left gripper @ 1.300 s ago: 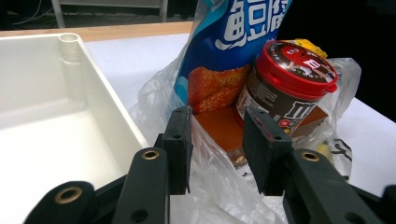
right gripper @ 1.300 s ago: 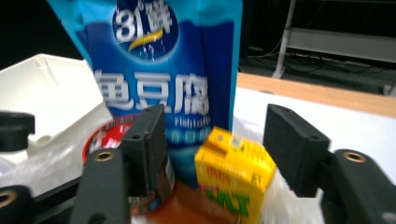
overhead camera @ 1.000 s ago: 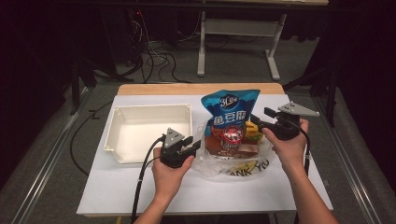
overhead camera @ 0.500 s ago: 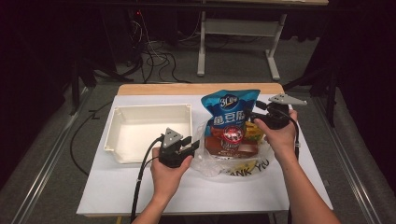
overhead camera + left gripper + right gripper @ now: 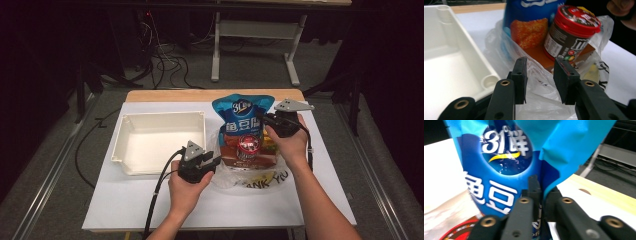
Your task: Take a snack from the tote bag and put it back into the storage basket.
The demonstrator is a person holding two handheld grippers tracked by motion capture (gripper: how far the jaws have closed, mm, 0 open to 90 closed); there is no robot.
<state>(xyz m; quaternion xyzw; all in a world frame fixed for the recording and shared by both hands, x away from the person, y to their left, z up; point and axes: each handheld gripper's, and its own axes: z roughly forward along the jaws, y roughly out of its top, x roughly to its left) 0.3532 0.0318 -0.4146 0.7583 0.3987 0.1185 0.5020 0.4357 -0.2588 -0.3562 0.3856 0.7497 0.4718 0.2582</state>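
Observation:
A clear plastic bag (image 5: 227, 179) lies on the white table with a tall blue snack bag (image 5: 242, 112), a red-lidded brown candy jar (image 5: 247, 145) and yellow and orange packs in it. My left gripper (image 5: 212, 162) sits at the bag's left edge. In the left gripper view its jaws (image 5: 540, 80) pinch a bunched fold of the plastic bag (image 5: 541, 100), with the jar (image 5: 569, 35) just beyond. My right gripper (image 5: 265, 120) is at the snack bag's right edge. Its jaws have just been closing, and in the right gripper view the gripper (image 5: 541, 195) is shut on the snack bag (image 5: 499, 170).
An empty white tray (image 5: 162, 116) stands left of the plastic bag, its corner close to my left gripper (image 5: 489, 81). A wooden strip (image 5: 200, 95) runs along the table's far edge. Beyond it are a dark floor, cables and a table frame.
My right gripper has moved left to the snack bag's right edge and closed on it. The left gripper and the plastic bag have stayed in place.

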